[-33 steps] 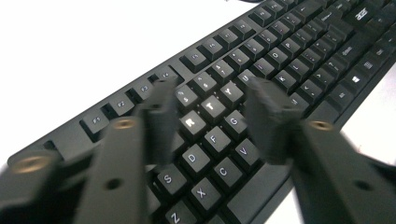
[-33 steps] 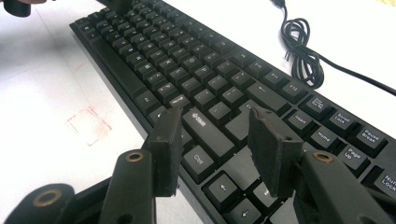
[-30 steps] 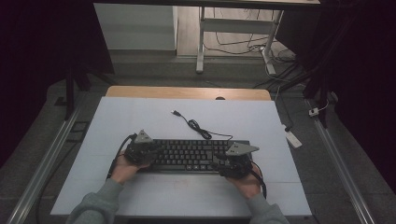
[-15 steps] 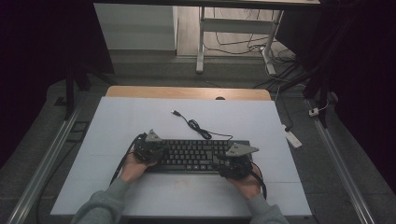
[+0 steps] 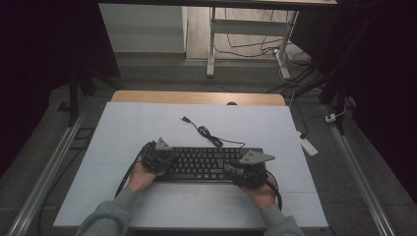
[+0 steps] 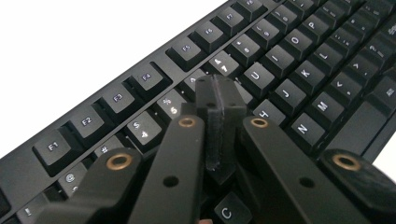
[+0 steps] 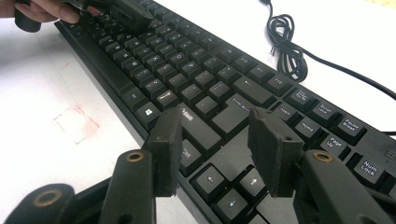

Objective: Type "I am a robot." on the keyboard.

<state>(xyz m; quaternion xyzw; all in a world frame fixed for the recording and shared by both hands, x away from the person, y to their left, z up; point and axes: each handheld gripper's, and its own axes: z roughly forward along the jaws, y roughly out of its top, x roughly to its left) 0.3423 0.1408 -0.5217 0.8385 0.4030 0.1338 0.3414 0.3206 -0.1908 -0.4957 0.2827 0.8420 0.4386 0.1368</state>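
A black keyboard (image 5: 206,163) lies across the near middle of the white table top (image 5: 147,128). My left gripper (image 5: 158,158) is over its left end. In the left gripper view the keyboard (image 6: 289,56) runs under the left gripper (image 6: 219,100), whose jaws are shut with nothing between them, tips just above the number row. My right gripper (image 5: 246,169) is over the keyboard's right end. In the right gripper view the right gripper (image 7: 217,140) stands open above the arrow keys (image 7: 233,182), and the left gripper (image 7: 116,11) shows far off.
The keyboard's black cable (image 5: 206,132) coils behind it, and its plug lies loose on the table. A faint red square mark (image 7: 74,122) is on the table before the keyboard. A white power strip (image 5: 309,145) lies on the floor to the right.
My left gripper has moved right, from beside the keyboard's left end to over its left keys. The right gripper has stayed in place.
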